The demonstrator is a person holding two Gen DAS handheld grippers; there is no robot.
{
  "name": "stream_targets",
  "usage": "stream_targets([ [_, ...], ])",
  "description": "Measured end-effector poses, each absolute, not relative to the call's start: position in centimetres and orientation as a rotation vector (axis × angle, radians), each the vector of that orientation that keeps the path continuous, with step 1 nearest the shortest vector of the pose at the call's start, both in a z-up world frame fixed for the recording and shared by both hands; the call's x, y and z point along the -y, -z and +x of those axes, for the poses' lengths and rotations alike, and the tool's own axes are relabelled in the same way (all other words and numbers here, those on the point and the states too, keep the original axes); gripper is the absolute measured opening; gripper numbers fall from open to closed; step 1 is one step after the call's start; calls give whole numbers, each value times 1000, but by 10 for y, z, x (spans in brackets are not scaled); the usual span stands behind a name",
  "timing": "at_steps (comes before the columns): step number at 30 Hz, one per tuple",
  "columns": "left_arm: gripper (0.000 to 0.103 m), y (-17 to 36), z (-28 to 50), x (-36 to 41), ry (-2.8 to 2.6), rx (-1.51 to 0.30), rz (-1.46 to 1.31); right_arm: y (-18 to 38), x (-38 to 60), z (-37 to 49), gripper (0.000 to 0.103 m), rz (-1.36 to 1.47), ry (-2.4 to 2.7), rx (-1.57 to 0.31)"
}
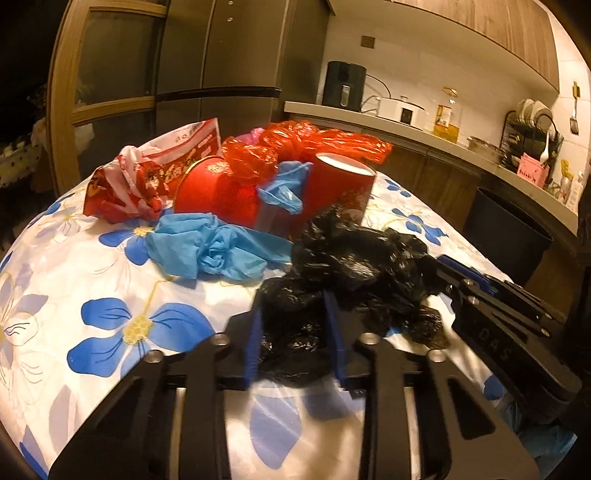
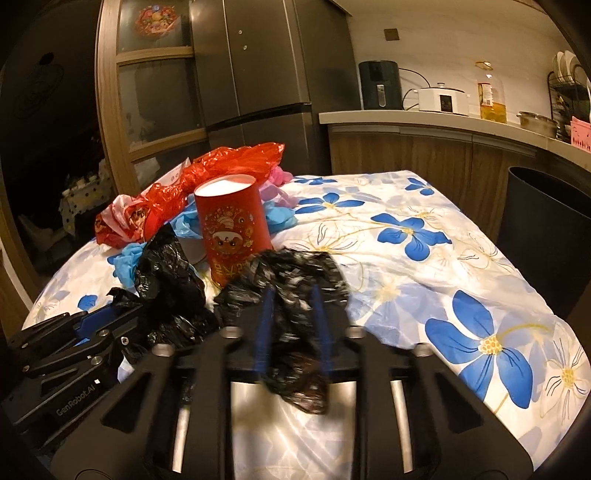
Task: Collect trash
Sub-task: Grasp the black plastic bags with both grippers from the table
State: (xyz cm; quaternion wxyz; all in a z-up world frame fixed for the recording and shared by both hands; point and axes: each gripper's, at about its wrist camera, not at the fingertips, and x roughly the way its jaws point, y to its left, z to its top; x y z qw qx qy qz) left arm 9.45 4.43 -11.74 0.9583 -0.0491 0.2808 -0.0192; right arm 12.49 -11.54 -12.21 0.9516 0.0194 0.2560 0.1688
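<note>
Black bag (image 1: 332,266) at near table (image 1: 92,266) edge is pinched by left gripper (image 1: 295,332) and right gripper (image 2: 291,325), both nearly closed. Cups, red and blue bags are left uncollected beyond; bin (image 2: 546,236) is seen far right.

Light: warm, yellowish, indoor; the doorway at far left is dark.
Walls: pale tiles (image 2: 443,44) behind the counter.
Refrigerator (image 2: 266,74): tall, dark grey, beside a wood-framed glass door (image 2: 155,85).
Counter (image 2: 406,118): pale top over wood-fronted cabinets, carrying a black appliance (image 2: 380,85), a white cooker (image 2: 443,99) and a dish rack (image 1: 532,129).
Upper cabinets (image 1: 498,33): wood.
Tabletop (image 2: 424,236): covered by a white cloth with blue flowers.
Bin (image 2: 546,236): dark, standing beside the tabletop.
</note>
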Motion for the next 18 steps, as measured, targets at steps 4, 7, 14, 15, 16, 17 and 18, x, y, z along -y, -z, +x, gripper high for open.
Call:
stream_targets([
  [4,10,118,91,-39,40,-568,-74,121,118,124,4,46,-349,-523],
  [7,5,116,90,-38,33,-566,-80,116,122,120,2,51,-348,-512],
  [14,4,98,75,-41,17,-516,-110,96,137,106,1,58,-334,-460],
  [15,4,96,73,-41,15,-510,-112,93,140,104,1,59,-330,-454],
  [16,4,94,72,-41,14,-504,-114,91,142,103,1,61,-328,-450],
  [17,4,91,70,-41,12,-497,-117,88,144,102,1,64,-327,-445],
  [18,4,89,68,-41,9,-492,-119,85,146,100,1,66,-320,-437],
])
